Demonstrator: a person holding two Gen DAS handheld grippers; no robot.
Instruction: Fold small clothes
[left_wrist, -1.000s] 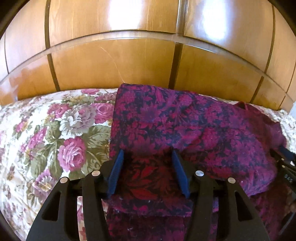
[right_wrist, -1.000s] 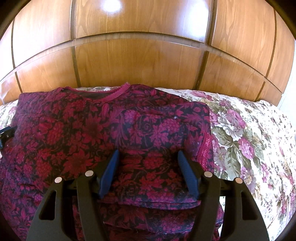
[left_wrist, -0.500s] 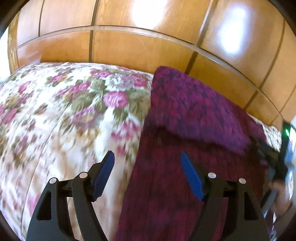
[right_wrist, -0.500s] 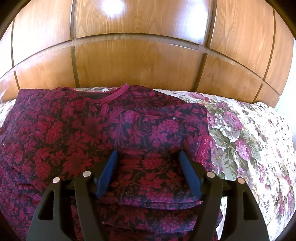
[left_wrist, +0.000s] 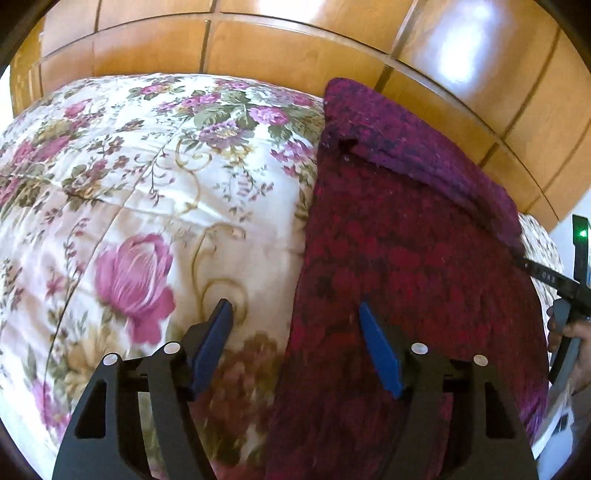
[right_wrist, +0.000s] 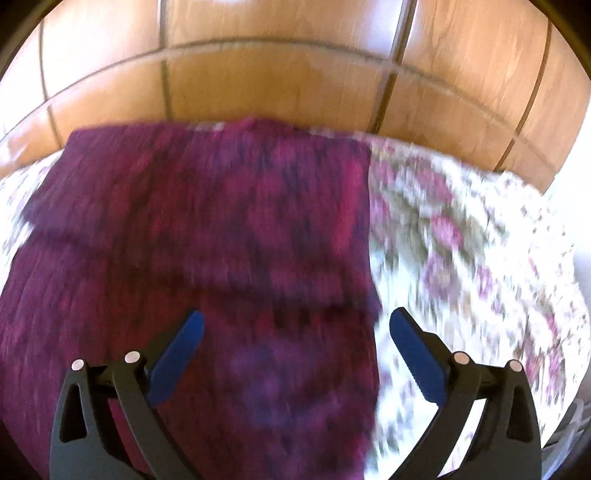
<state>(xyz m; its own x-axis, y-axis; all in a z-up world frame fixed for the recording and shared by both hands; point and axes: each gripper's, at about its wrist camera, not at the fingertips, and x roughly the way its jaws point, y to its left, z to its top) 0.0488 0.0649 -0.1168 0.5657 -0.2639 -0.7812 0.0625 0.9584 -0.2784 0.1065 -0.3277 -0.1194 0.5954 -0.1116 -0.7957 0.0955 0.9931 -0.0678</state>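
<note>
Above, maroon garment (left_wrist: 406, 240) folded on floral bedspread (left_wrist: 147, 177), left gripper (left_wrist: 295, 314) closing, empty, right gripper (right_wrist: 295, 321) opening, empty.

Bed covered by a cream floral bedspread (left_wrist: 155, 192): pink and purple roses, green leaves, gold scrollwork. Behind it, a glossy wooden panelled wall (left_wrist: 280, 55), honey-brown, divided by dark grooves into rectangles. Bright patches of light reflect off the upper panels. A strip of white wall (left_wrist: 576, 206) shows at far right. Right-wrist view blurred.
</note>
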